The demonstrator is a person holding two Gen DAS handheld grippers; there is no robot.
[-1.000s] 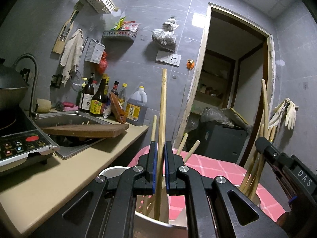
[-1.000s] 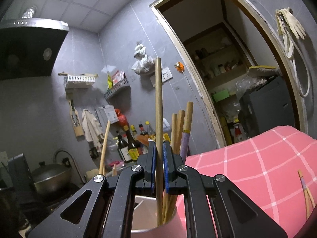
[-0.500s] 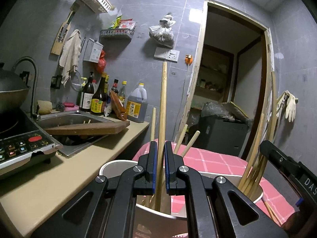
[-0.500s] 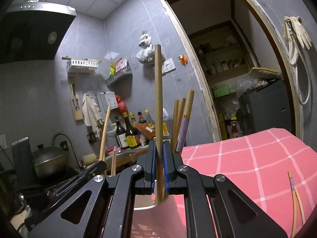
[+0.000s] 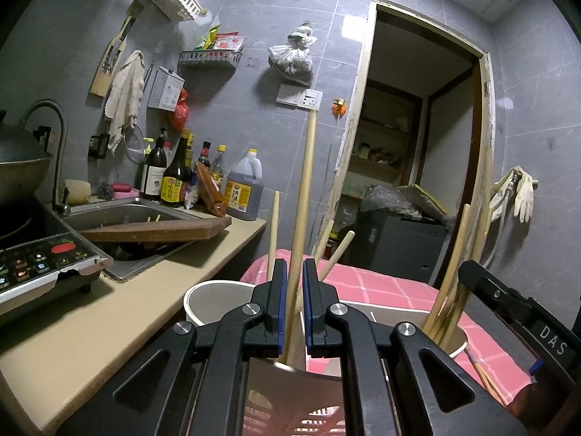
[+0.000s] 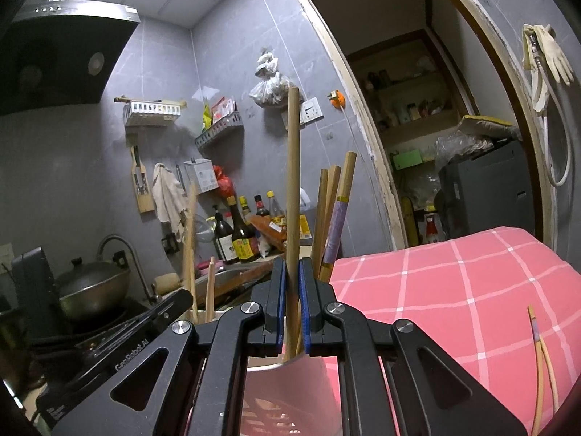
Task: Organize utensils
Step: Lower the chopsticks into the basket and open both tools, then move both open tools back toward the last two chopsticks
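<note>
Chopsticks over the cups

Left gripper point(image 5: 293, 303) stands parted around a loose wooden chopstick point(image 5: 303, 210); right gripper point(image 6: 289, 299) clamps another chopstick point(image 6: 292, 189) upright above a cup point(image 6: 290, 392).

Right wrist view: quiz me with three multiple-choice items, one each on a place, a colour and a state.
1. Where do the two loose thin chopsticks lie? A in the sink; B on the pink checked tablecloth; C on the stove.
2. What colour are the pads of the right gripper? A blue; B red; C white.
3. How does the long wooden chopstick between those pads stand? A lying flat; B snapped in two; C upright.

B: both chopsticks rest on the cloth at lower right.
A: both inner faces of the fingers show blue.
C: the chopstick rises straight up between the pads.
</note>
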